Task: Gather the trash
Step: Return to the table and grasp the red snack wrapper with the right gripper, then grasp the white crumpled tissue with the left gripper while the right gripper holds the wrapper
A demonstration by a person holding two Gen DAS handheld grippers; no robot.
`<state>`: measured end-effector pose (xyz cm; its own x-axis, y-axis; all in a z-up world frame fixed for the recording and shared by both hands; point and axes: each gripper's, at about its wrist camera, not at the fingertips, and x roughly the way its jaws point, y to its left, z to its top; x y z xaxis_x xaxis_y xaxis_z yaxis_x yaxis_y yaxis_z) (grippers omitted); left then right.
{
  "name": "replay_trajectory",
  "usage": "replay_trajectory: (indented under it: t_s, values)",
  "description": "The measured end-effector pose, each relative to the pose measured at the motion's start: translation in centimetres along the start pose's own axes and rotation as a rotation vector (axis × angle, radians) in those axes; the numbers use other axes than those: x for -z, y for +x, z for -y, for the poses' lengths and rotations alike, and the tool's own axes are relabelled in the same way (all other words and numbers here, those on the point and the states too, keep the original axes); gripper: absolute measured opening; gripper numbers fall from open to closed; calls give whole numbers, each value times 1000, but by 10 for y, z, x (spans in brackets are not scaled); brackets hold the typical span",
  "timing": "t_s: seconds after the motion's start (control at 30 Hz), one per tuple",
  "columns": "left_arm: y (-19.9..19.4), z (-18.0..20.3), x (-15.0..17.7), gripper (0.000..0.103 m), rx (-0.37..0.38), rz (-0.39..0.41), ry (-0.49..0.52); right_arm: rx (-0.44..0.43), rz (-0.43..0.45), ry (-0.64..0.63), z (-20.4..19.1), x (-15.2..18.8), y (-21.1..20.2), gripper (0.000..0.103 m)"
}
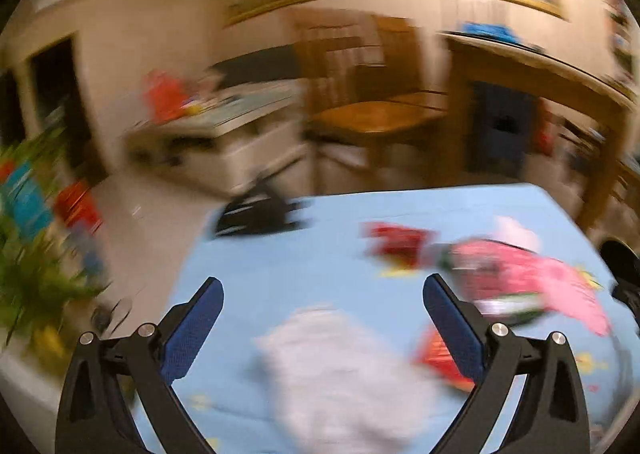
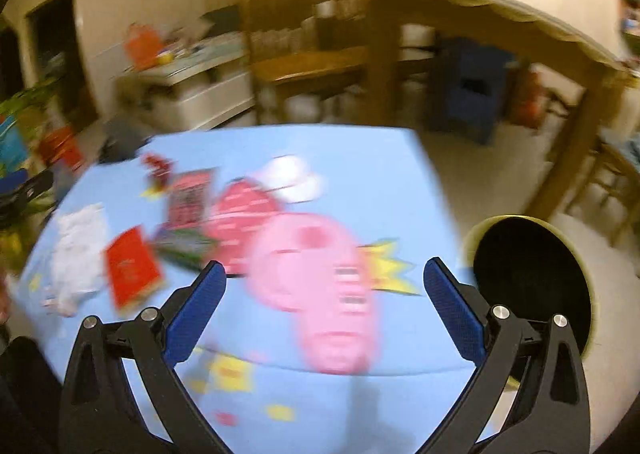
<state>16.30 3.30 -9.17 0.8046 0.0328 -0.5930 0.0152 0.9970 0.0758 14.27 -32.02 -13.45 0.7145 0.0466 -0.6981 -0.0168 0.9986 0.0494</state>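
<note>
Both views are motion-blurred. A light blue tablecloth point(image 2: 380, 182) with a pink cartoon print point(image 2: 320, 286) covers the table. Trash lies on it: a crumpled white tissue point(image 1: 340, 370) point(image 2: 78, 250), a flat red packet point(image 2: 132, 270) point(image 1: 438, 358), a pink and green wrapper point(image 1: 520, 278) point(image 2: 188, 202), a small red wrapper point(image 1: 396, 242) point(image 2: 158, 168) and a white piece point(image 2: 292, 178). My left gripper point(image 1: 323, 296) is open above the white tissue. My right gripper point(image 2: 325, 278) is open and empty above the pink print.
A round bin point(image 2: 532, 278) with a dark inside and yellow rim stands on the floor right of the table. A black object point(image 1: 256, 214) lies at the table's far left corner. Wooden tables point(image 2: 480, 14), a blue crate point(image 2: 464, 90) and a plant point(image 1: 28, 254) surround it.
</note>
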Motion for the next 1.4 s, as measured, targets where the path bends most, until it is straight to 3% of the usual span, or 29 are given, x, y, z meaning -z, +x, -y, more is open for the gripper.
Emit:
replay_trajectory:
  t_s: [0.1,0.23,0.33,0.5,0.57,0.7,0.73,0.77,0.83,0.9,1.07,1.2,1.33,1.4]
  values:
    - [5,-49,5,96,-58,4,-112,-135,-35,-27,-44,-23,21,97]
    - [5,-76,19,96,-119,27,-169,-200,-20,-125,-103,-58,38,94]
    - [9,-74,21,97,-95,11,-169,-217,-37,-224,-153,-83,65,79]
    - [11,-68,23,97,-67,16,-139,-180,-96,-373,-212,-110,129,76]
    - [10,-72,25,97,-66,15,-138,-180,-163,-393,-226,-120,162,61]
    - [16,-86,26,97,-61,3,-173,-160,-257,-414,-237,-123,208,45]
    - [18,-91,26,97,-55,-8,-194,-165,-285,-414,-240,-123,217,35]
    - [21,-95,27,97,-49,-18,-208,-171,-293,-413,-240,-121,221,34]
    - [25,-102,29,97,-36,-38,-237,-213,-295,-392,-239,-118,219,29]
    - [31,-108,30,97,-9,-61,-272,-228,-280,-397,-241,-112,207,16]
    - [38,-110,36,96,96,-105,-316,-304,-221,-315,-216,-100,150,16]
    - [32,-93,41,96,188,-129,-289,-360,-182,-224,-182,-82,102,16]
    - [44,-63,51,96,342,-244,-235,-415,-137,-92,-132,-53,57,16]
    - [53,-53,52,96,347,-278,-207,-427,-108,-30,-106,-37,36,16]
